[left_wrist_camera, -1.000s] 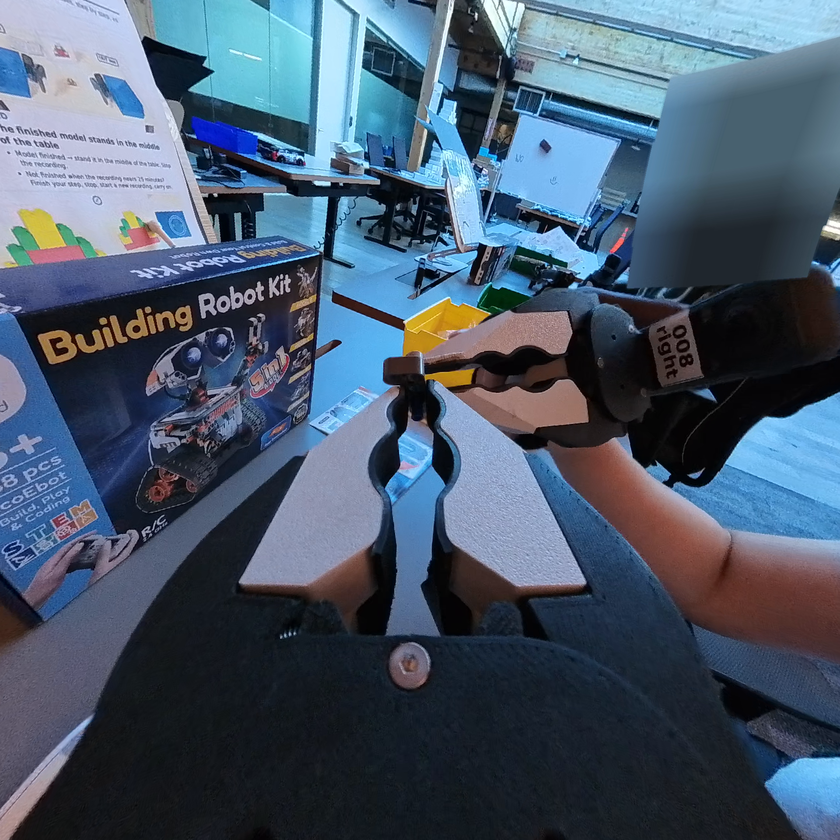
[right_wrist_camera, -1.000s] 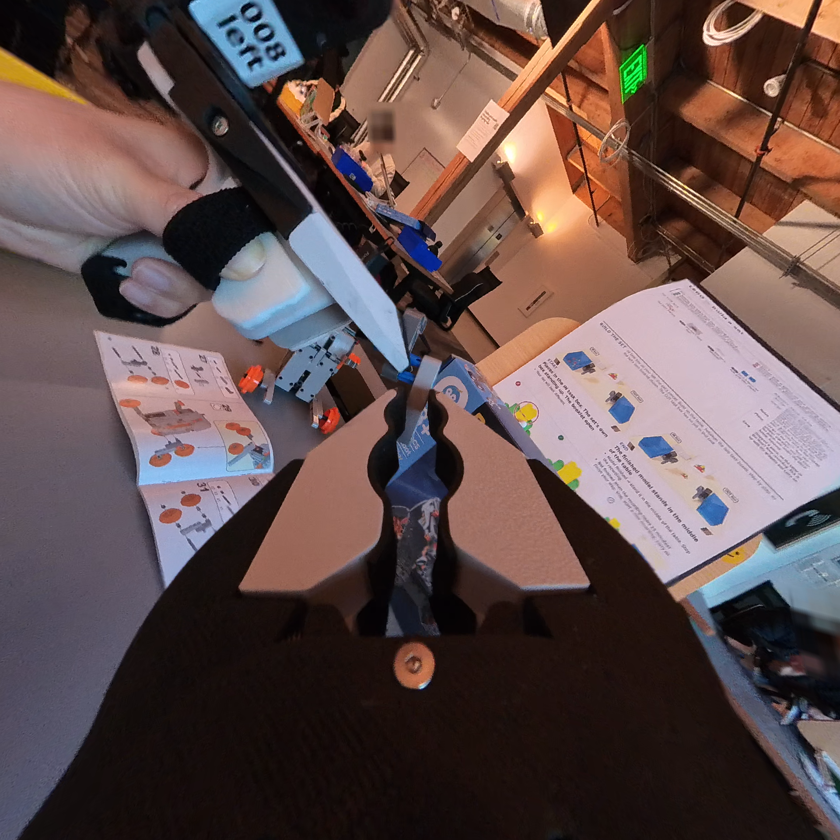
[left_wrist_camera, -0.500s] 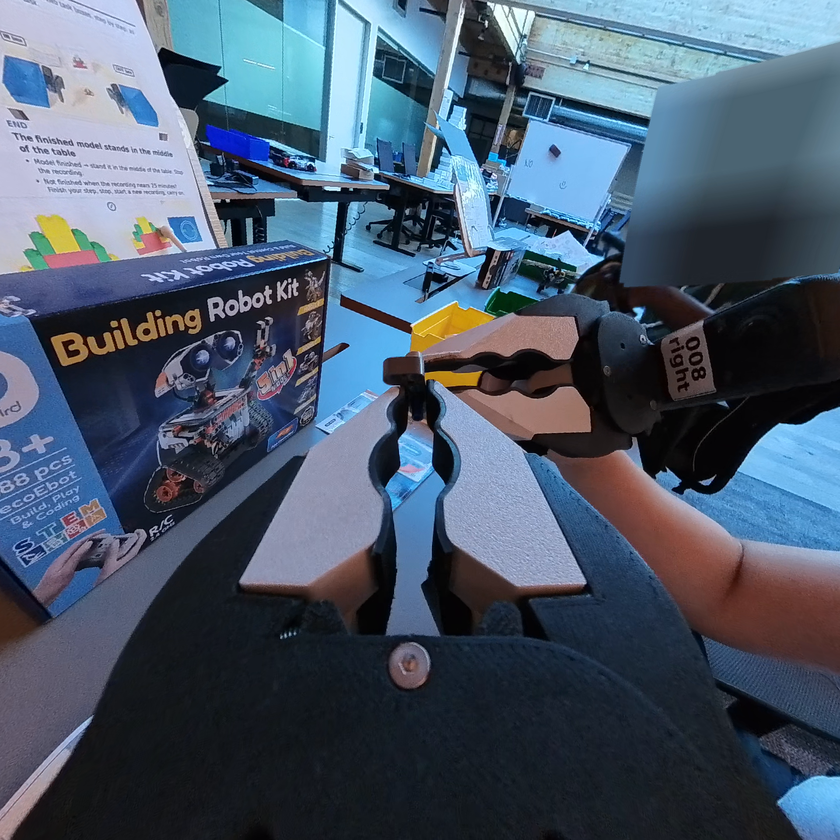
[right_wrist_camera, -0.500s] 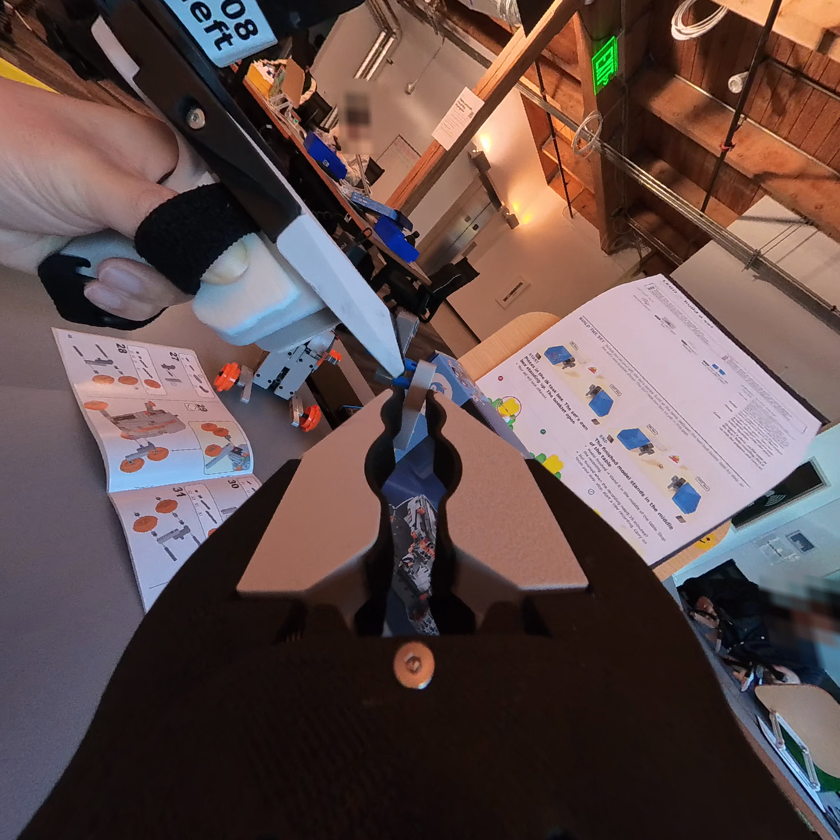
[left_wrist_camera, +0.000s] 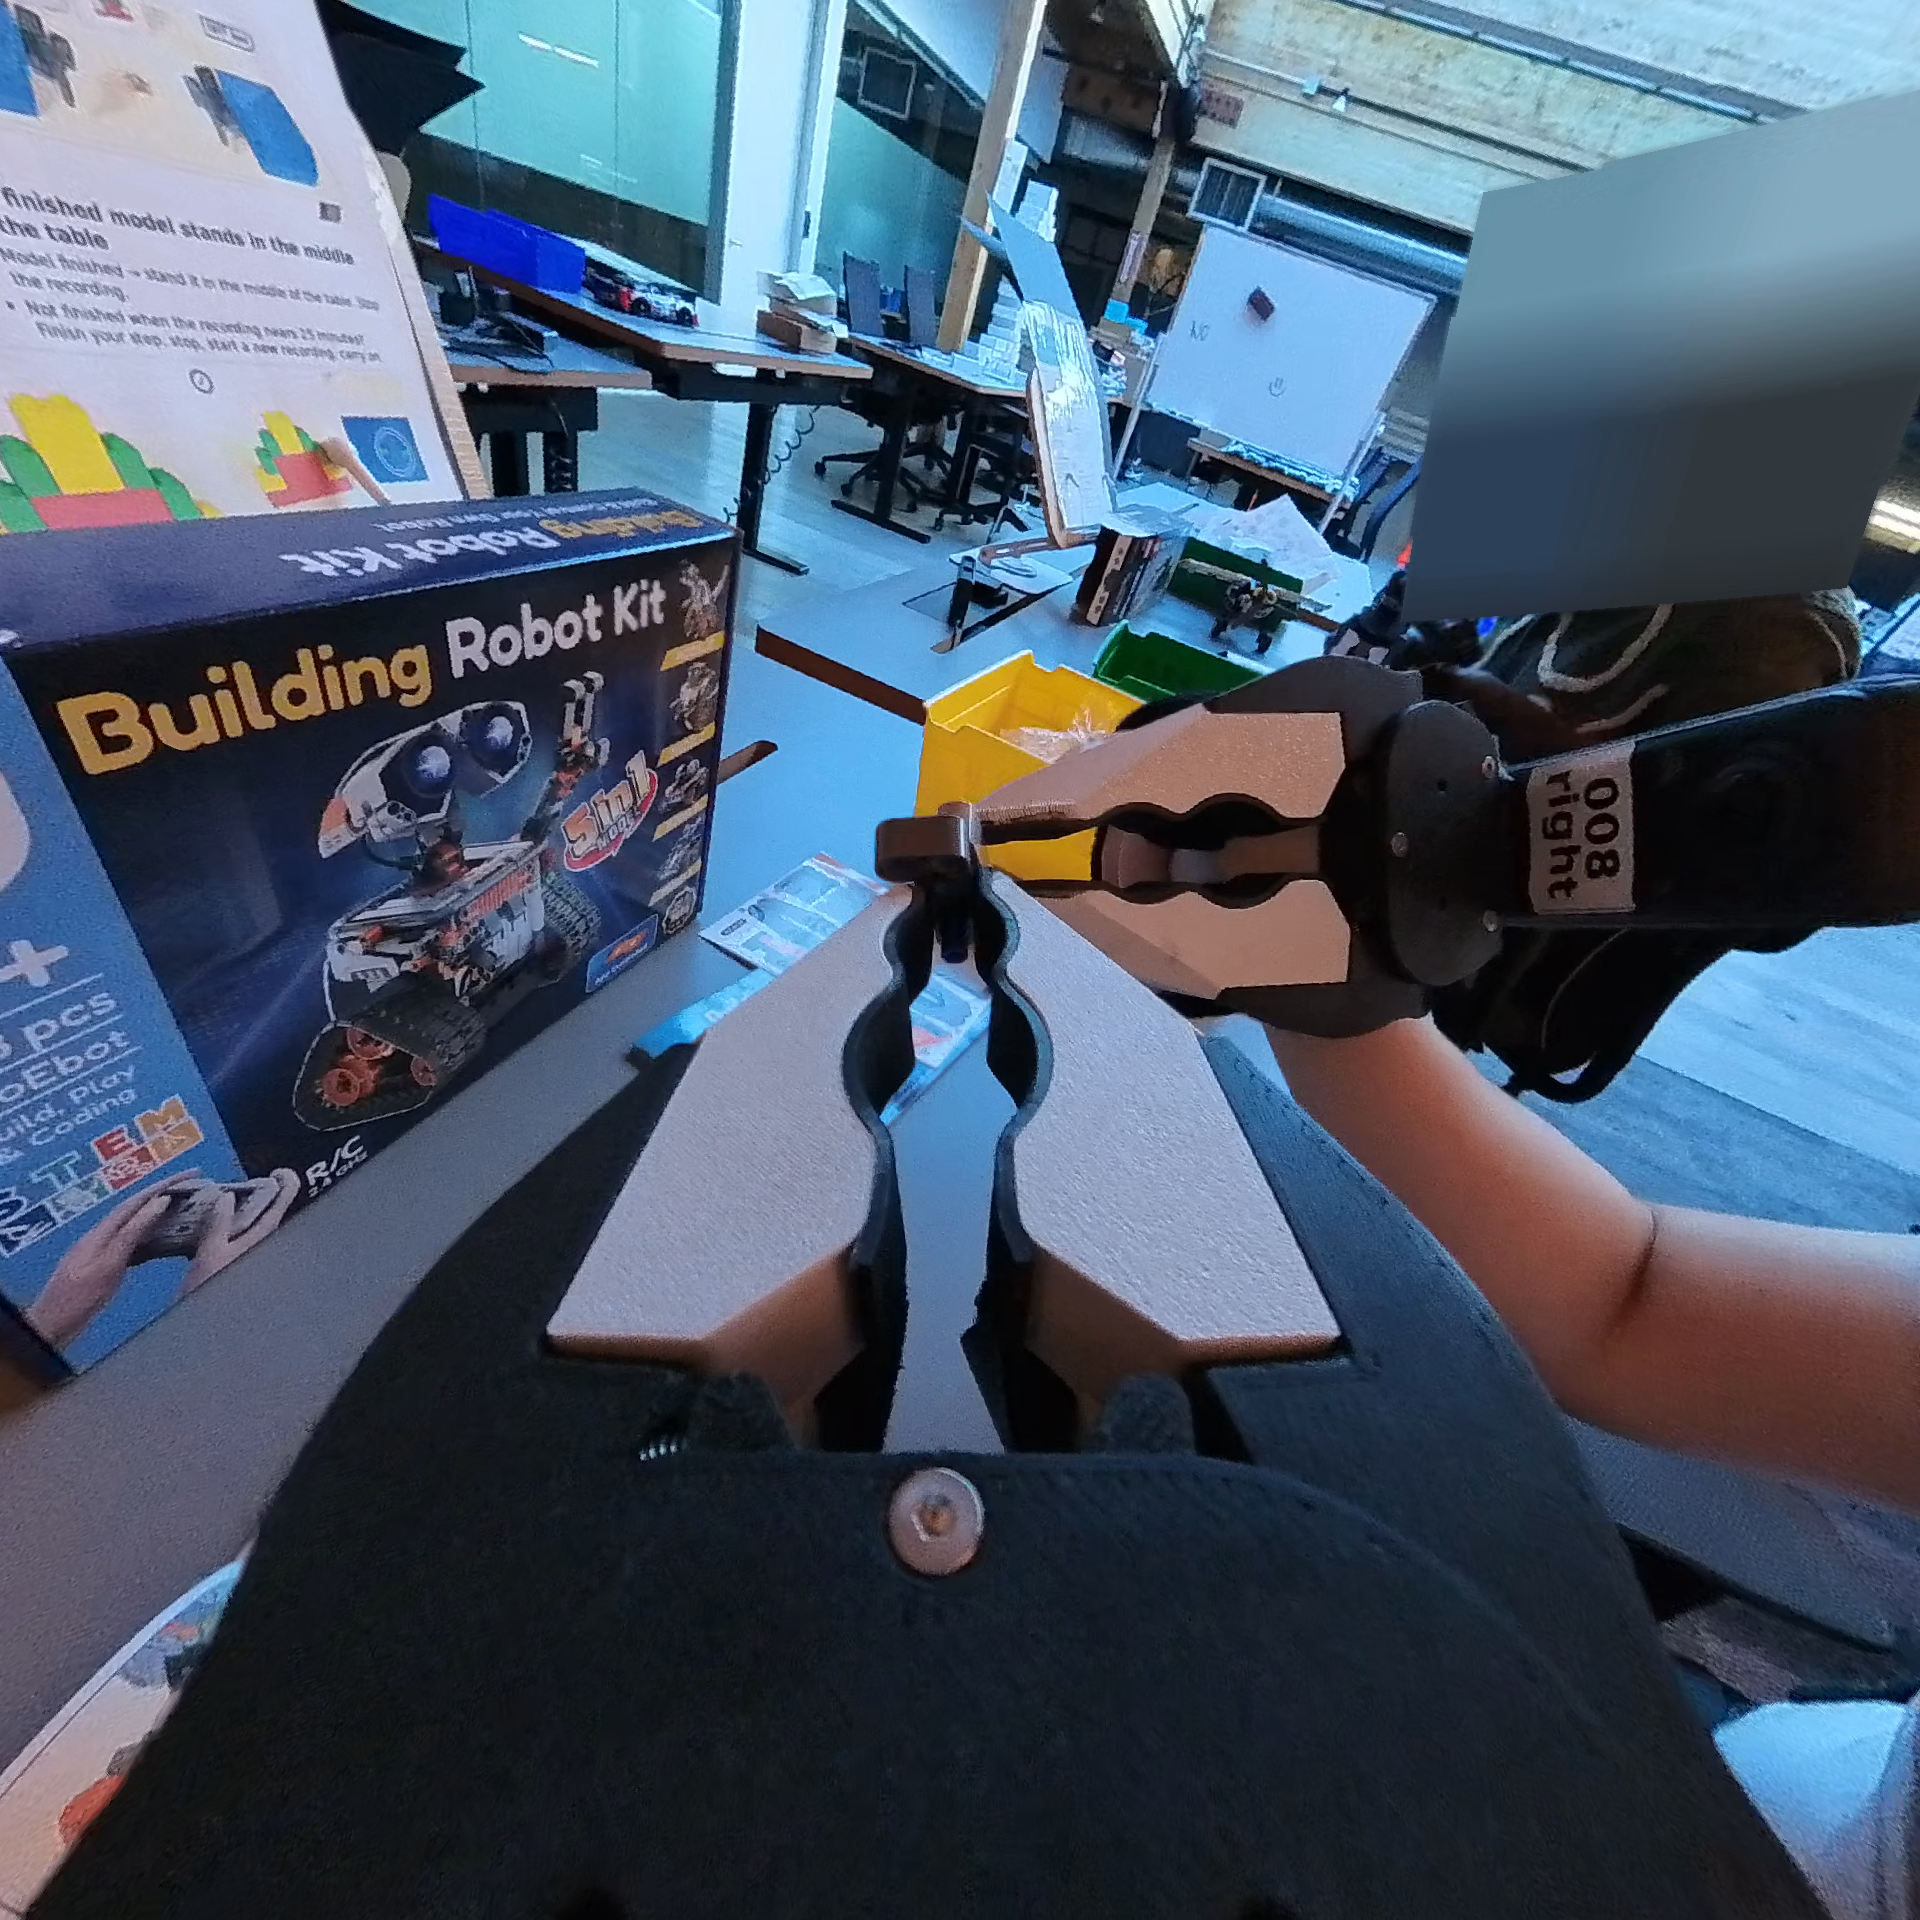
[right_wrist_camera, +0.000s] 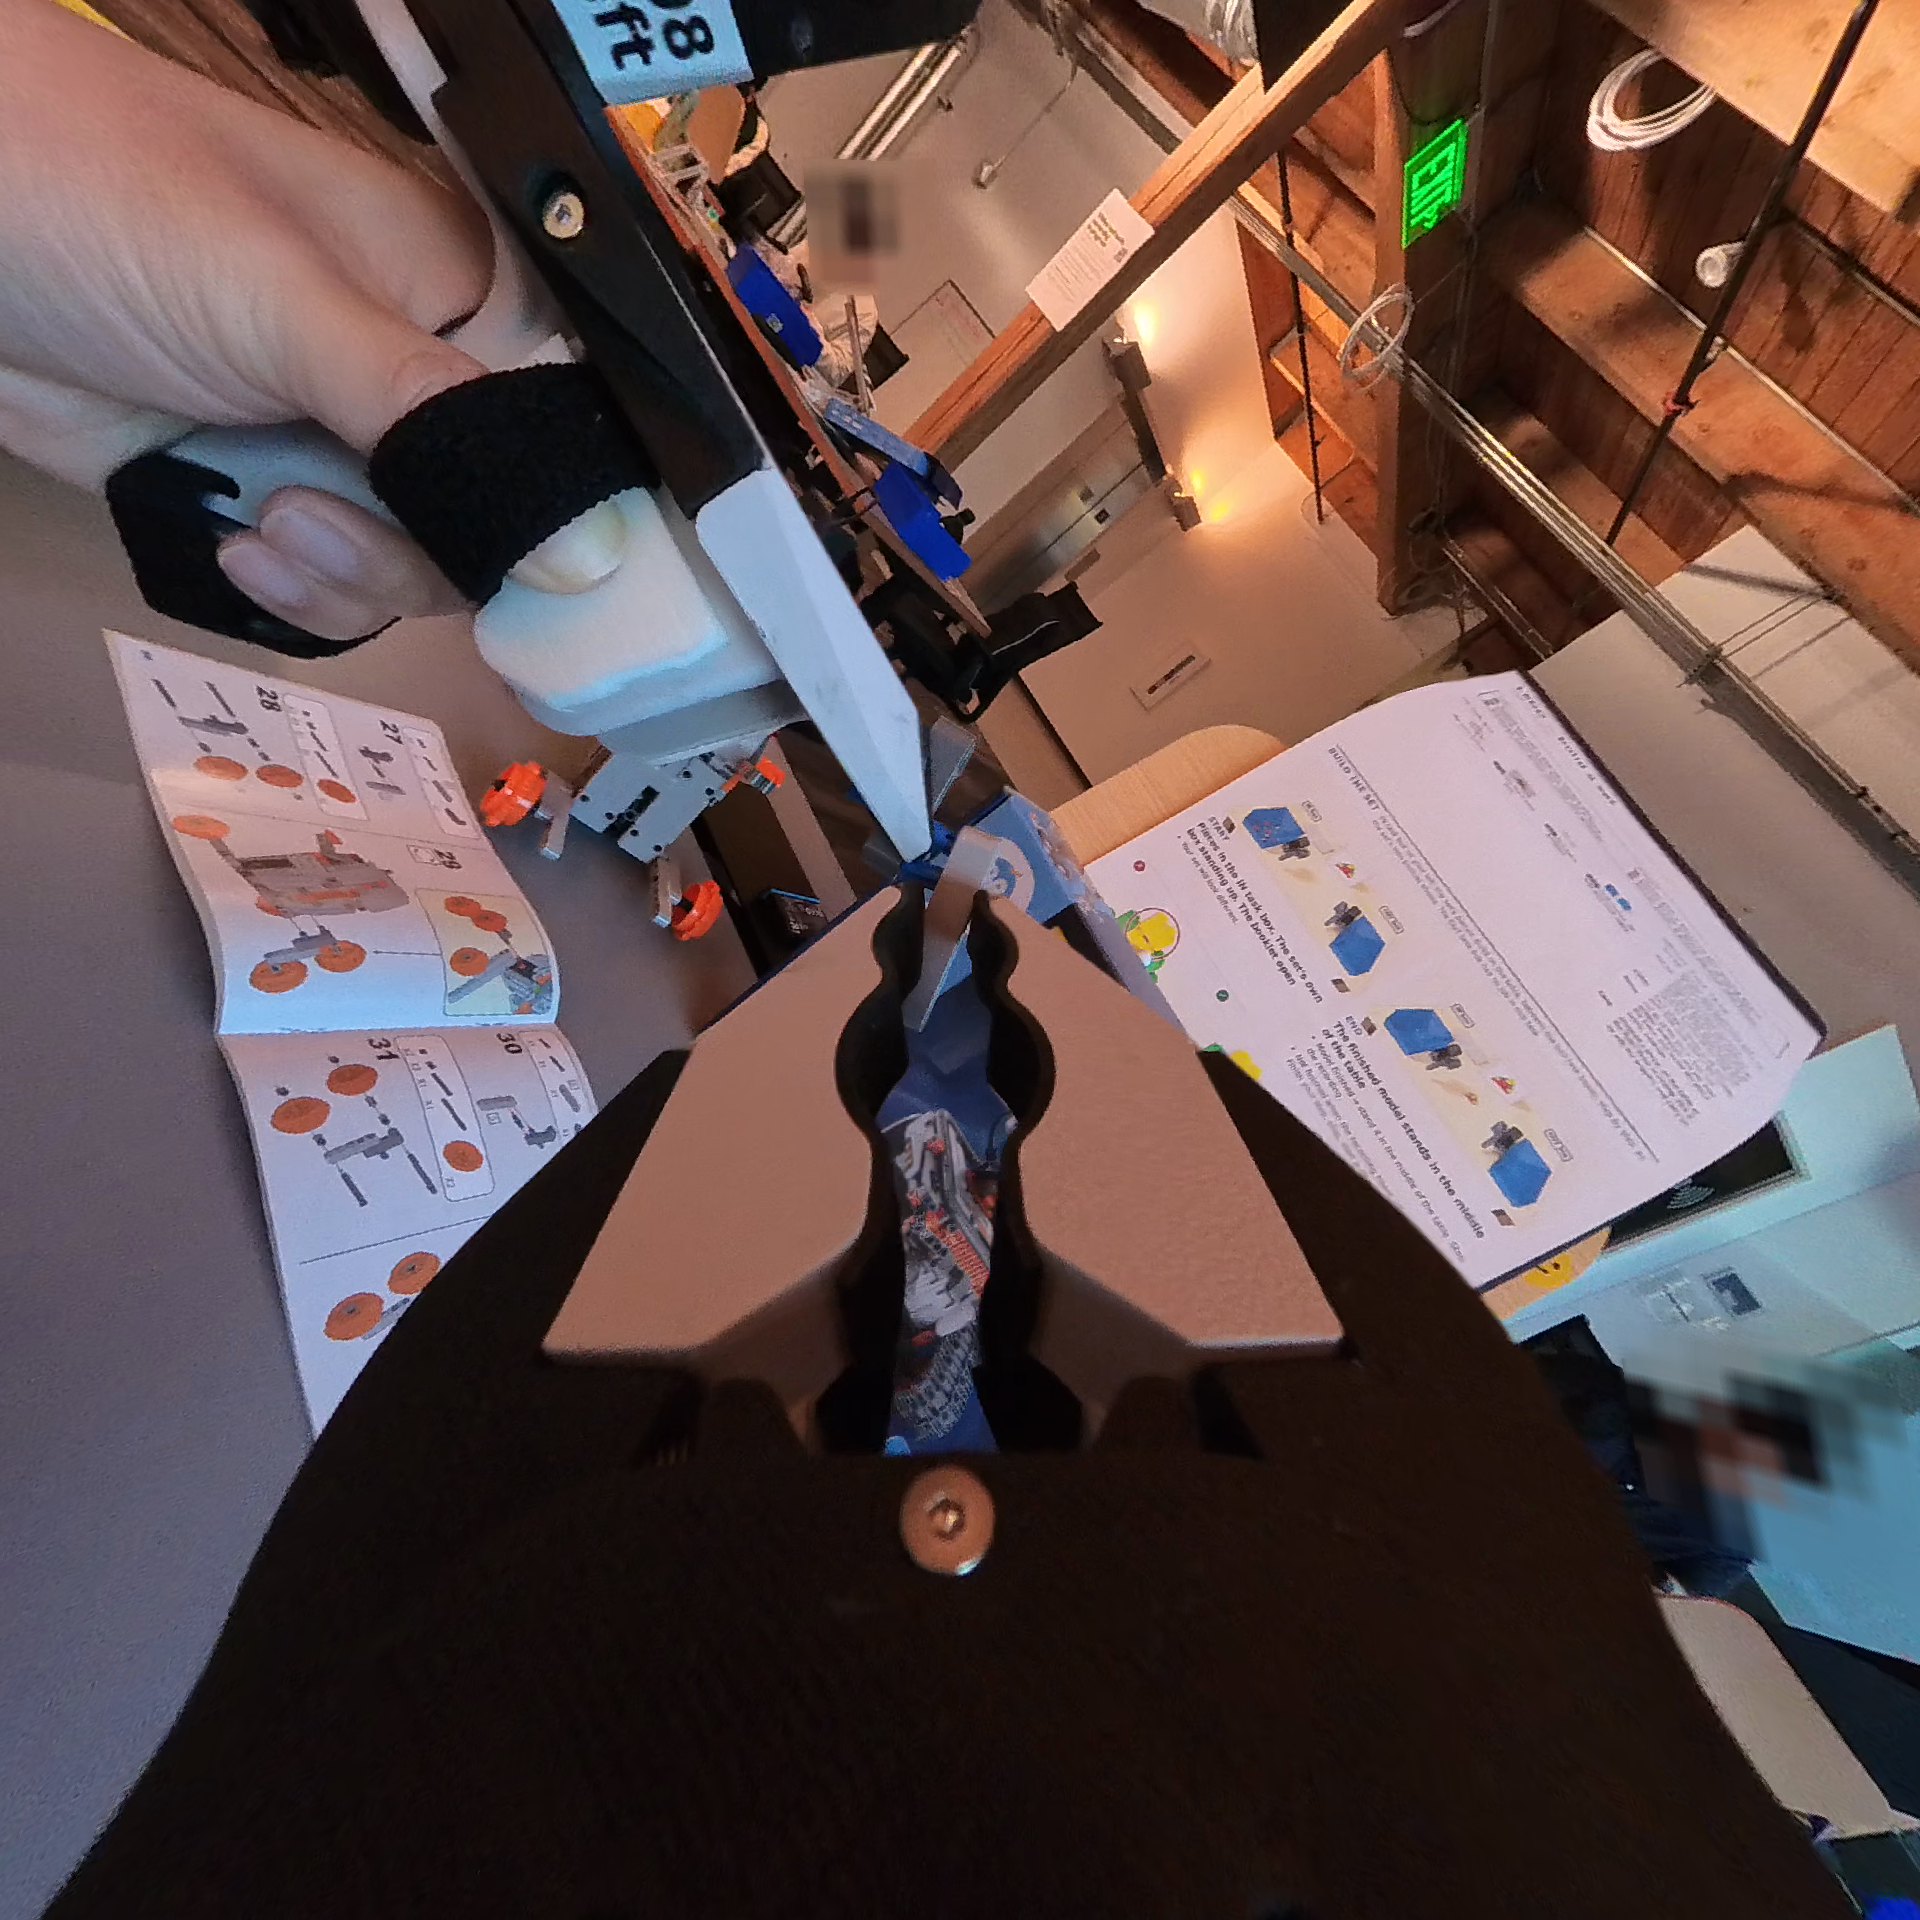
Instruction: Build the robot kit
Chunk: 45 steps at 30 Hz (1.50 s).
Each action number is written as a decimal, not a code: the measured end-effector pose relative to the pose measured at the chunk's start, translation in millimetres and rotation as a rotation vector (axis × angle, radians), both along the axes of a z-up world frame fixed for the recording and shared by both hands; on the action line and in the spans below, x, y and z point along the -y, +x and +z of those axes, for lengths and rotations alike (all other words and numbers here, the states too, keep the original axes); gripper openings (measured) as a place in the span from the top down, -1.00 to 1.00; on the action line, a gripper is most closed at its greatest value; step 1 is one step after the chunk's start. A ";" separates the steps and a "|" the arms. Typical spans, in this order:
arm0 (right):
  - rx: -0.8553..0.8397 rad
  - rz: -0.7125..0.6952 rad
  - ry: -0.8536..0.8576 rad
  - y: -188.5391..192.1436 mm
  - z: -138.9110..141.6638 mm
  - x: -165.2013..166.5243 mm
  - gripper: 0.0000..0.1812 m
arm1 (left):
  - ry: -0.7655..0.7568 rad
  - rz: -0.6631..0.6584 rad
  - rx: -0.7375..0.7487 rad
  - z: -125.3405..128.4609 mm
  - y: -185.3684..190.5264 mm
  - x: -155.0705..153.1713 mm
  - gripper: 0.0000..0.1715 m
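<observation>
My left gripper [left_wrist_camera: 951,906] is shut on a small blue pin [left_wrist_camera: 952,940] pinched at its fingertips. My right gripper [left_wrist_camera: 971,831] comes in from the right, shut on a small dark grey beam [left_wrist_camera: 925,847] that sits right over the left fingertips. In the right wrist view my right gripper [right_wrist_camera: 943,902] holds the grey beam [right_wrist_camera: 951,914] edge-on. The left gripper's white fingertip [right_wrist_camera: 894,810] meets it, with the blue pin [right_wrist_camera: 925,864] at the beam's end. Both are held in the air above the grey table [left_wrist_camera: 156,1475]. Whether the pin sits in the beam is hidden.
A dark blue robot kit box [left_wrist_camera: 364,831] stands at left before a propped white instruction sheet [left_wrist_camera: 187,260]. A yellow bin [left_wrist_camera: 987,727] and a green bin [left_wrist_camera: 1164,660] stand behind. An open booklet [right_wrist_camera: 343,935] and a partly built model with orange wheels [right_wrist_camera: 644,810] lie on the table. The tips of both grippers are at nearly the same place.
Both grippers stay shut and tip to tip. The pair has drifted slightly, and the right wrist view now sits a little closer to the left hand.
</observation>
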State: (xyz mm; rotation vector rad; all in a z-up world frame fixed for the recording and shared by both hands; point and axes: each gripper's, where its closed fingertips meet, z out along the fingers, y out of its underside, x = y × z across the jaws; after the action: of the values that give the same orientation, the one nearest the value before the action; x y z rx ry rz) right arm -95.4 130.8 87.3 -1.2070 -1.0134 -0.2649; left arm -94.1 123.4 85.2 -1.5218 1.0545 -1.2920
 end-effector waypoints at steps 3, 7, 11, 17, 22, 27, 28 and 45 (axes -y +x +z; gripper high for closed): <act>-0.010 0.025 -0.019 0.5 -2.1 1.2 0.93 | 0.000 -0.015 -0.010 -2.1 0.5 1.6 0.95; -0.023 0.022 -0.024 1.3 -3.1 0.2 0.94 | -0.008 -0.019 0.003 -1.7 1.8 1.7 0.95; -0.035 0.015 -0.024 2.9 -1.7 -0.9 0.94 | -0.005 -0.013 0.015 -0.3 3.4 1.1 0.95; -0.068 0.001 -0.021 4.5 1.5 -1.6 0.94 | 0.028 0.019 0.030 3.3 5.5 -0.3 0.95; -0.089 -0.002 -0.013 5.1 5.1 -2.1 0.94 | 0.049 0.035 0.057 7.4 5.9 -1.6 0.95; -0.121 -0.026 0.002 9.7 12.6 -1.5 0.94 | 0.036 0.043 0.149 17.0 9.7 -0.9 0.95; -0.127 -0.024 0.003 9.8 13.7 -1.0 0.94 | 0.034 0.039 0.167 18.4 10.0 -0.7 0.95; -0.077 -0.039 -0.043 11.8 14.2 2.7 0.92 | -0.095 -0.011 0.305 26.1 12.6 -0.8 0.95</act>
State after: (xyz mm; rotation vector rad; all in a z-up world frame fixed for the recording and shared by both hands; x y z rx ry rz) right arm -83.6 128.1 101.5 -1.2672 -0.9334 -0.2262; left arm -81.5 124.3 111.4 -1.3346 0.8159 -1.5431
